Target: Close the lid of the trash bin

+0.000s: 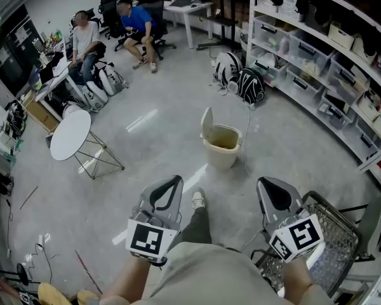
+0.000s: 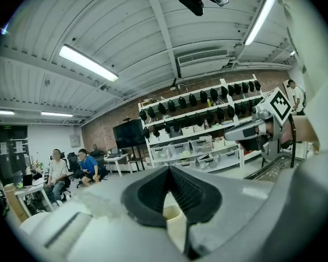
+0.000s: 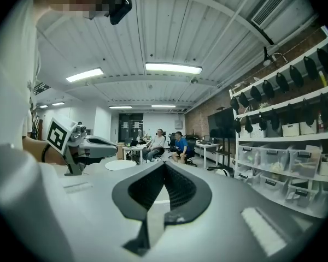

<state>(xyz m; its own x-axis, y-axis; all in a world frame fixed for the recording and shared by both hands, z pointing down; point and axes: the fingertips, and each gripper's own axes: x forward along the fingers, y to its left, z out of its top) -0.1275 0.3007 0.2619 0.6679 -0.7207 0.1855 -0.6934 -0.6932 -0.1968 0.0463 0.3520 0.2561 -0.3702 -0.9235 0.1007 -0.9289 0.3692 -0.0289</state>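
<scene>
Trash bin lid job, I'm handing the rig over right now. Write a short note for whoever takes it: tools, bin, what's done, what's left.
Left tool: jaws together, holding nothing, held close to the body.
Right tool: the same, jaws together and empty.
Trash bin: on the floor ahead, neither tool near it. Its lid stands upright, open.
Done: nothing yet.
Left: step up to the bin and push the lid down onto the rim.

Beige trash bin [image 1: 223, 146], upright on grey floor, lid [image 1: 206, 123] raised open
</scene>
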